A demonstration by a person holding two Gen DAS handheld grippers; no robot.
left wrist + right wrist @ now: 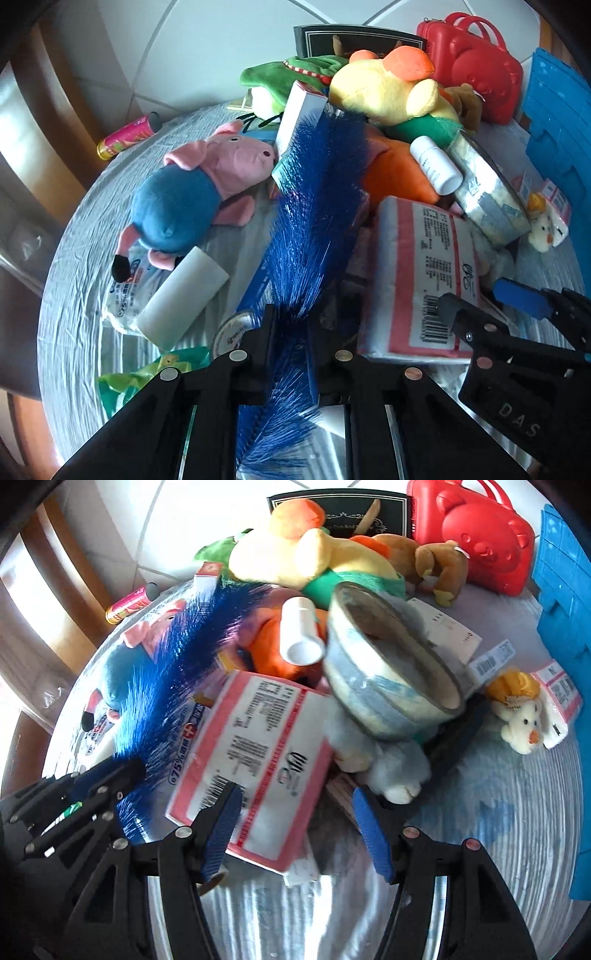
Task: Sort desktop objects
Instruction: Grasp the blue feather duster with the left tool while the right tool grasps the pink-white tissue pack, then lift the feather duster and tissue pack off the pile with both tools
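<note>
The left gripper had its fingers closed narrowly on a blue bristle brush, whose bristles fanned forward over the pile on the round table. The right gripper hovered with its blue-padded fingers spread wide, holding nothing, just above a pink-edged tissue pack near the table's front edge. Behind the pack lay a large roll of tape, tilted against a white bottle and an orange plush. To the left of the brush lay a pink pig toy in blue beside a white tube (which rested on a printed plastic packet). A yellow plush topped the heap, with a red bear-faced case behind it. A small white plush chick sat apart, near a blue bin at the right.
</note>
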